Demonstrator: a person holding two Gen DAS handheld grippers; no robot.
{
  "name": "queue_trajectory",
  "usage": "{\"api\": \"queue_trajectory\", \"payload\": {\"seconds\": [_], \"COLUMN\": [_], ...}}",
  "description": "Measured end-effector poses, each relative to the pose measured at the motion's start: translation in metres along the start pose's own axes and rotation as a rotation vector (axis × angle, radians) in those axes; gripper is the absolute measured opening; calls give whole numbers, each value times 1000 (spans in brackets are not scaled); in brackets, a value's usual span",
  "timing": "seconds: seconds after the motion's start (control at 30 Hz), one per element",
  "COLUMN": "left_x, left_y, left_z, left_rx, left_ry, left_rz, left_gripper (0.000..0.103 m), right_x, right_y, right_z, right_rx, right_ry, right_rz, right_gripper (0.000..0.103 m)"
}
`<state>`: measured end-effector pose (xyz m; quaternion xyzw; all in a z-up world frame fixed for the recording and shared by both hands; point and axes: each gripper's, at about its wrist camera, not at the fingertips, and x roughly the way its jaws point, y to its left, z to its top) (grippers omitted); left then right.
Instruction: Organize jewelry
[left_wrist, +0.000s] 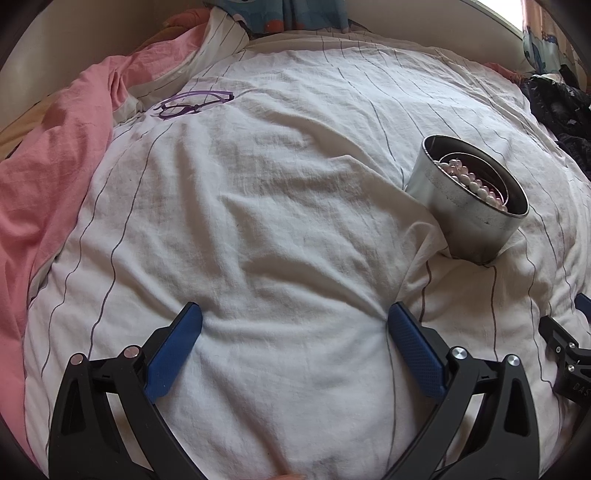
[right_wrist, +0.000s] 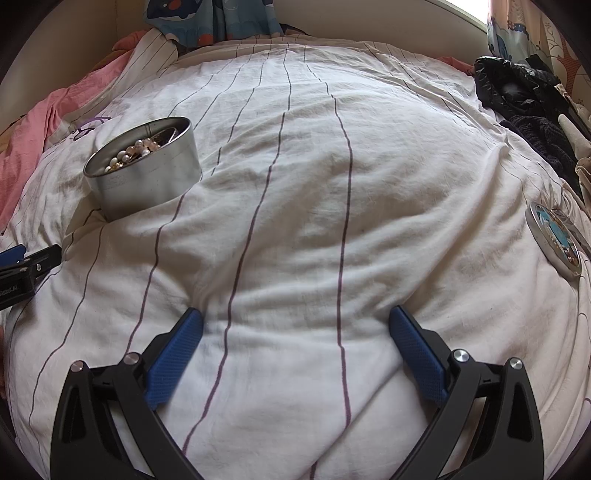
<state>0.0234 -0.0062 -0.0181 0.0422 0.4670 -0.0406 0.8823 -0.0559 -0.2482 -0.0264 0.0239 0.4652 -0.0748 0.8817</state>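
Nearest in each wrist view are the blue-padded fingers, spread wide with nothing between them: the left gripper (left_wrist: 295, 314) and the right gripper (right_wrist: 295, 317) both hover, empty, over the rumpled white striped duvet (left_wrist: 277, 221).

Further out sits the round silver metal tin (left_wrist: 469, 206), lidless, sunk a little into the bedding and holding a heap of pale pearl-like beaded jewelry (left_wrist: 469, 181). It lies ahead and to the right of the left gripper, and ahead and to the left of the right gripper (right_wrist: 144, 173), so it stands between the two arms; neither looks clearly closer.

The round flat lid with a blue picture (right_wrist: 554, 240) rests on the duvet far to the right of the right gripper, well apart from the tin, so capping the tin would probably fall to the right hand.

Farthest, near the pink sheet (left_wrist: 48, 166), lies what looks like a pair of purple-framed glasses (left_wrist: 192, 103).
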Motion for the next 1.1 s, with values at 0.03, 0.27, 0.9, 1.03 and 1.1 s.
{"api": "queue_trajectory", "payload": {"seconds": [0.03,0.27,0.9,1.03,1.1], "left_x": [-1,-3,-3,2,3], "left_y": [-3,-14,-2,0,0], "left_z": [0,0,-3,-4,-4], "left_rx": [15,59,39,34,34], "left_ry": [-4,-9,-5,15,16], "left_rz": [-1,-17,-44,-56,-55], "left_gripper": [97,97,97,97,97], "right_x": [0,0,0,0,0], "right_y": [0,0,0,0,0], "right_z": [0,0,0,0,0], "right_rx": [0,0,1,0,0], "right_ry": [0,0,0,0,0], "right_rz": [0,0,1,-1,0], "right_gripper": [96,96,96,96,96]}}
